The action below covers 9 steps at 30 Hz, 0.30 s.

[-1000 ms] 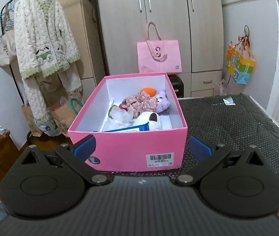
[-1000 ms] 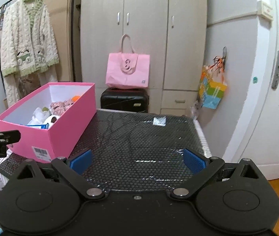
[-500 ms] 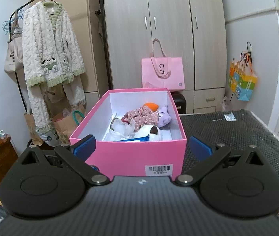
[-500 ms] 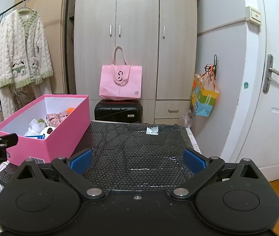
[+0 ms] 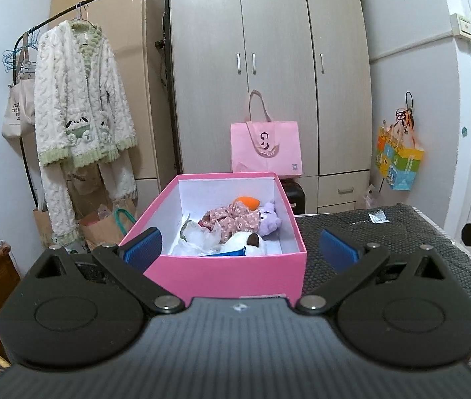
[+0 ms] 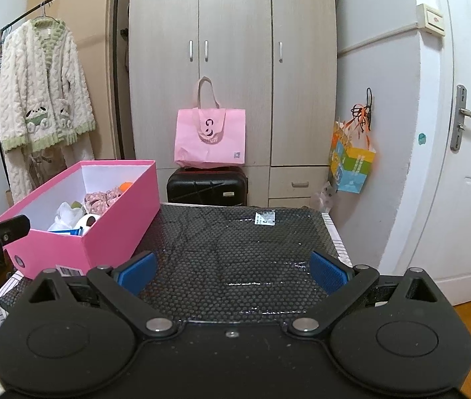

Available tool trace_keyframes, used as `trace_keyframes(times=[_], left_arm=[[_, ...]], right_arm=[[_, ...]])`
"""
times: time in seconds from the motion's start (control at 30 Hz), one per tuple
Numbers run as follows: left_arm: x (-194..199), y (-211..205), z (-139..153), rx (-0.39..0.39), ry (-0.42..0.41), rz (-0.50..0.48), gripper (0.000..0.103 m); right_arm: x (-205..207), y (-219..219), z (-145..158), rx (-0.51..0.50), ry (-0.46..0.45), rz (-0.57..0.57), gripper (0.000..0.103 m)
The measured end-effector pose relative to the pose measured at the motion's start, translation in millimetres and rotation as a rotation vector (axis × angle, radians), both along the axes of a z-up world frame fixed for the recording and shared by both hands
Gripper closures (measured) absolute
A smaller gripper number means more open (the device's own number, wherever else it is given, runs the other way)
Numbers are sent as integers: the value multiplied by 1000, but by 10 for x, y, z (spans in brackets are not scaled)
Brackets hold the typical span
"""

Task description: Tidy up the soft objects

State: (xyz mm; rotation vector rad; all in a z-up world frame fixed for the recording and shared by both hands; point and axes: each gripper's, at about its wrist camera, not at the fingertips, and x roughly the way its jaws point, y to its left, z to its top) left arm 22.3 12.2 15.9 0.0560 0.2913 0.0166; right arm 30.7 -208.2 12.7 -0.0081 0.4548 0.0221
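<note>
both grippers have pulled back & up from the pink box (image 5: 225, 276) in the last sec. left gripper (image 5: 240, 247) and right gripper (image 6: 232, 266) both wide apart, empty. soft toys (image 5: 235, 229) sit inside the box; mat (image 6: 235, 249) right of it bare, so sorting looks about done.

Matt pink cardboard box (image 5: 228, 274), glossy black bubble-textured mat (image 6: 235, 259), seemingly plush toys (image 5: 270, 221).

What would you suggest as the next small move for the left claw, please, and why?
Probably ease the left claw forward and down into the pink box toward the white plush toy. Its jaws stand open and empty, the box sits straight ahead, and that toy lies nearest the front wall. The right claw hangs open over the bare black mat.
</note>
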Motion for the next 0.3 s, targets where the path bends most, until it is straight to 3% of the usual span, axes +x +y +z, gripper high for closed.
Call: trace_keyframes(times=[0.3], left_arm=[[-52, -9, -7, 9, -13, 12, 0]], right_arm=[[-12, -25, -3, 5, 5, -6, 2]])
